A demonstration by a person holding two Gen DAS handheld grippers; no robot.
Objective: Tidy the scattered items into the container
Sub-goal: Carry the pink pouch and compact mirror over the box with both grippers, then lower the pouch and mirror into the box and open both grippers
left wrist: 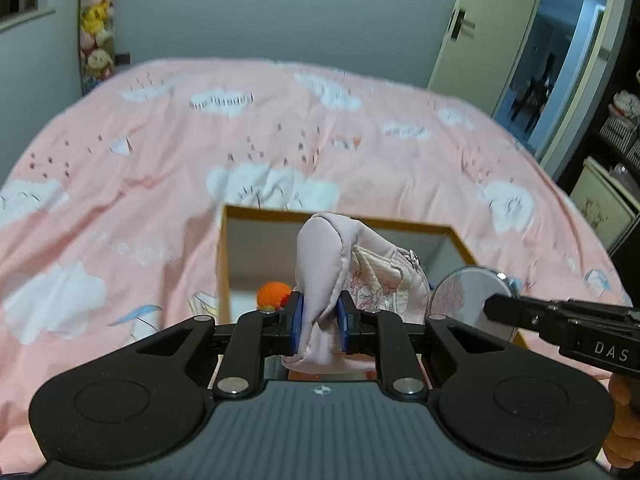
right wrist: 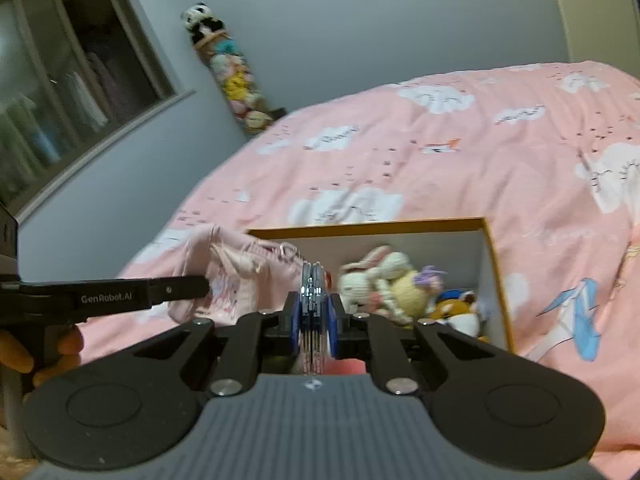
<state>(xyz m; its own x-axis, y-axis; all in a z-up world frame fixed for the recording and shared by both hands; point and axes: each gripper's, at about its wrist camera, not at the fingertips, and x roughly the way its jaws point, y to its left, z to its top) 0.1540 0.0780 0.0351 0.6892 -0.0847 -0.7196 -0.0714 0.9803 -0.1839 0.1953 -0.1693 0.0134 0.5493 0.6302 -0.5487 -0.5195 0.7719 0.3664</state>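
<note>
1. The box (left wrist: 460, 240), open-topped on the bed (left wrist: 160, 160), is the landmark; soft toys (right wrist: 384, 276) already lie inside it.
2. The left hand-held gripper (left wrist: 320, 320) is clenched on a pink pouch (left wrist: 320, 264), which hangs over the box's near-left part, its long axis roughly upright.
3. The right hand-held gripper (right wrist: 314, 320) is clamped on a round mirror (right wrist: 313, 292), held edge-on to its own camera, just at the box's near rim, on the right side of the pouch.
4. Judgement: both loads are above or at the opening, so the drop lies downward; the left looks nearer to release.
</note>
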